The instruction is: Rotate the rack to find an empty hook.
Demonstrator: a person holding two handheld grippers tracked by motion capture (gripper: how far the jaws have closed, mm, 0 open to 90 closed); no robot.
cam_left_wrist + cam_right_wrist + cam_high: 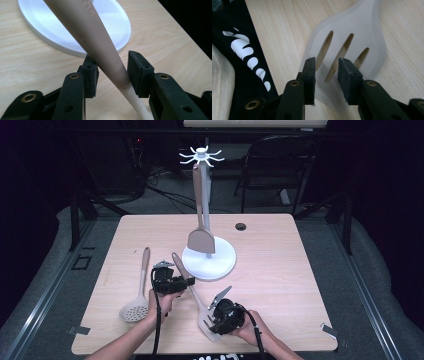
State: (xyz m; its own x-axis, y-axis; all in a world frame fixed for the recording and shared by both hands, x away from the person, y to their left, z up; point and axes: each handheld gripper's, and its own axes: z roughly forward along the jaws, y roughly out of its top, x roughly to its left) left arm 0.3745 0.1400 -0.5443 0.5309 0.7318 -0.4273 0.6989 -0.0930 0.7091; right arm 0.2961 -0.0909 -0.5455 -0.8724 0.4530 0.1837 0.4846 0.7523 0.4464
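While left tool (110, 72) brackets spatula handle (100, 45), table edge (185, 32) near.

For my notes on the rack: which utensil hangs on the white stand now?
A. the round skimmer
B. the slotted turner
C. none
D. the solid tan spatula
D: the solid tan spatula hangs from the white stand; the other two lie on the table.

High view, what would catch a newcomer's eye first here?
The tall white utensil stand at the table's middle, a tan spatula hanging from it. In front, the left gripper straddles the slotted turner handle while the right gripper hovers at its pale head; a skimmer spoon lies left.
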